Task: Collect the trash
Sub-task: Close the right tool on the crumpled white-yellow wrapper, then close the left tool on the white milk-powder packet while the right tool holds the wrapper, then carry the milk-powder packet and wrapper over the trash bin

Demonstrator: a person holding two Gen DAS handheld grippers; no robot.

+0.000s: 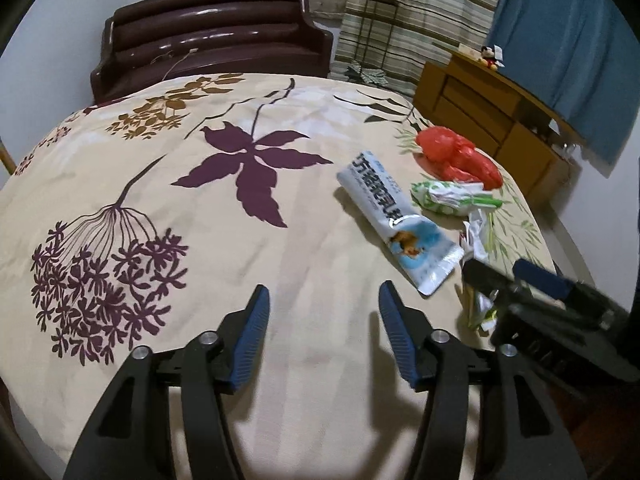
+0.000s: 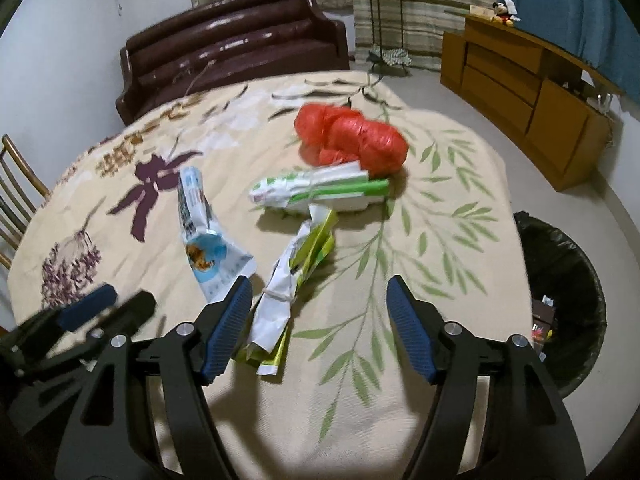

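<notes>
Brown sofa [image 2: 236, 40], wooden cabinet [image 2: 532, 92], blue curtain [image 2: 568, 8], seemingly pale floor [image 2: 460, 100].

Dim fisheye views, slight blur

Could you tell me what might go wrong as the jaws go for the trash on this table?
1. The yellow-green wrapper lies against the right gripper's inner finger, not centred, so closing may nudge it aside.
2. The left gripper is close by, near the blue-white pouch; the two could collide.
3. The trash bin stands below the table's edge, so a loose grip could drop trash on the floor.
</notes>
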